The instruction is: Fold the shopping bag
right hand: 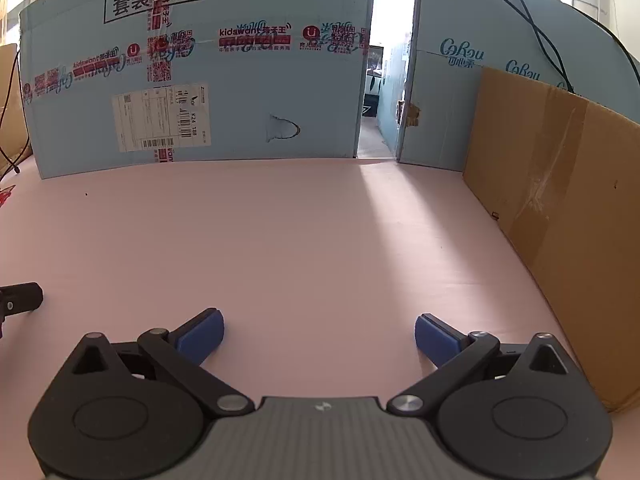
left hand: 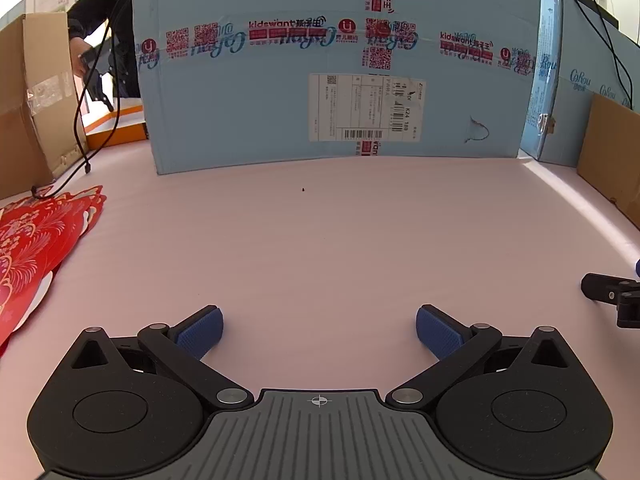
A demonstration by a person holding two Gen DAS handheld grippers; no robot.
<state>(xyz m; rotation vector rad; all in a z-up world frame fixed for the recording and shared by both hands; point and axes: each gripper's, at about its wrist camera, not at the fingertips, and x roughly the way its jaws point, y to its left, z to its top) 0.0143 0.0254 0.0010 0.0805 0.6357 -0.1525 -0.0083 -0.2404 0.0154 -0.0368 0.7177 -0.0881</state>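
A red shopping bag [left hand: 36, 248] with gold and white patterns lies flat on the pink table [left hand: 320, 240] at the far left of the left wrist view. A small red corner of it [right hand: 5, 196] shows at the left edge of the right wrist view. My left gripper [left hand: 319, 330] is open and empty, low over the table, to the right of the bag. My right gripper [right hand: 319, 334] is open and empty over bare table. Its black tip [left hand: 608, 292] shows at the right edge of the left wrist view.
A large light blue carton [left hand: 340, 64] stands along the back of the table. Brown cardboard boxes stand at the left [left hand: 32, 100] and the right [right hand: 560, 208]. A black cable [left hand: 88, 136] runs down to the table at the back left. A person in black [left hand: 104, 20] stands behind.
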